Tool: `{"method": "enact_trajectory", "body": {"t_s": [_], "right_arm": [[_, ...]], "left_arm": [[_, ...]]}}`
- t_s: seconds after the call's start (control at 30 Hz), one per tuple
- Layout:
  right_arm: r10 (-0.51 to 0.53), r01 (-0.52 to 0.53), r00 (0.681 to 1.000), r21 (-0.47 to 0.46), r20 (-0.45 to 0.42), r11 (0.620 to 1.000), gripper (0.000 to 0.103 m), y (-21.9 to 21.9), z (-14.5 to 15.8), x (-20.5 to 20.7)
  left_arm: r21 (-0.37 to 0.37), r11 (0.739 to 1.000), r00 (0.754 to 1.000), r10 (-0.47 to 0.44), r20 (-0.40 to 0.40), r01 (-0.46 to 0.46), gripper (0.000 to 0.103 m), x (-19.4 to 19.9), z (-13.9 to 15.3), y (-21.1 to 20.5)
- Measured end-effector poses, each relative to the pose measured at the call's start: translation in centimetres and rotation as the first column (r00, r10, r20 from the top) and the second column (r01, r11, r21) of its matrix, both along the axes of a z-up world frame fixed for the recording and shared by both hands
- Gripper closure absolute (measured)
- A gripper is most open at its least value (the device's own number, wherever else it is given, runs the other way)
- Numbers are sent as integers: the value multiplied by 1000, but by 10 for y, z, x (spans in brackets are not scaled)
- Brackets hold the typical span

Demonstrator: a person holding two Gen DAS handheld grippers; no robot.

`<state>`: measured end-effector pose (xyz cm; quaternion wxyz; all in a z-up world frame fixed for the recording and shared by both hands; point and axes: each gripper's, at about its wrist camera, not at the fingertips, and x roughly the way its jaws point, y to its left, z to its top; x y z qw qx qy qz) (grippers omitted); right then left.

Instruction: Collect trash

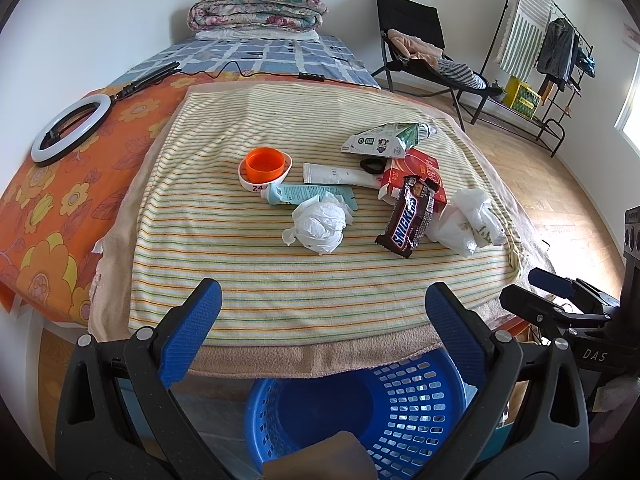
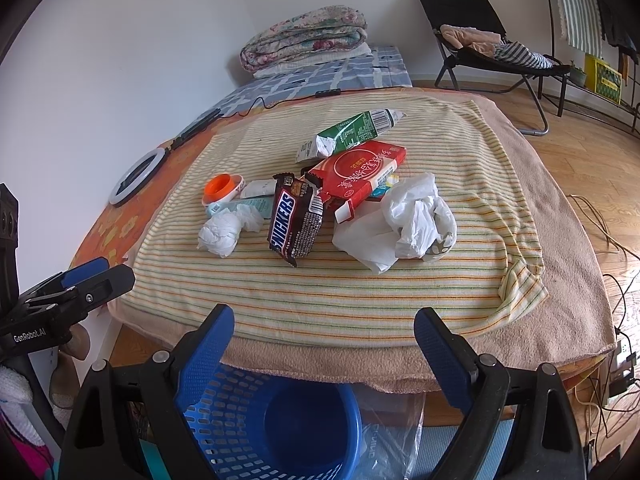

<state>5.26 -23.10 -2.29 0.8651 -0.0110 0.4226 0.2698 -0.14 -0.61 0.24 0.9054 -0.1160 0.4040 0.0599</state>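
Note:
Trash lies on a striped towel [image 1: 280, 280] on the bed: a Snickers wrapper [image 1: 408, 218] [image 2: 294, 220], a crumpled white tissue ball [image 1: 318, 226] [image 2: 222, 234], a crumpled white plastic bag [image 1: 470, 220] [image 2: 404, 222], a red carton [image 1: 416, 178] [image 2: 360, 174], a green and white pouch [image 1: 386, 138] [image 2: 352, 130], two tubes [image 1: 340, 174] and an orange lid [image 1: 264, 164] [image 2: 218, 186]. A blue basket [image 1: 360, 412] [image 2: 276, 424] stands below the bed's near edge. My left gripper [image 1: 320, 320] and right gripper [image 2: 324, 340] are open and empty above the basket.
A ring light [image 1: 70, 128] lies on the orange floral sheet at left. A folded quilt [image 1: 256, 8] sits at the bed's far end. A black chair [image 1: 424, 48] and a clothes rack [image 1: 552, 60] stand on the wooden floor at right. Cables [image 2: 616, 280] trail on the floor.

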Motion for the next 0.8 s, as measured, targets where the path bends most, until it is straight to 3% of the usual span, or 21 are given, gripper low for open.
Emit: {"method": "enact_trajectory", "body": {"t_s": [0.67,0.8], "right_arm": [[-36,37,999,-13,35,999,8,-9,7,4],[-31,32,999,-18,27,999,8,-14,8,9]], "left_arm": [[10,1000,1000,0,-1,0,0,0,0,-3],[-6,1000,1000,-11,-4,11,0,4,-14,-1]]}}
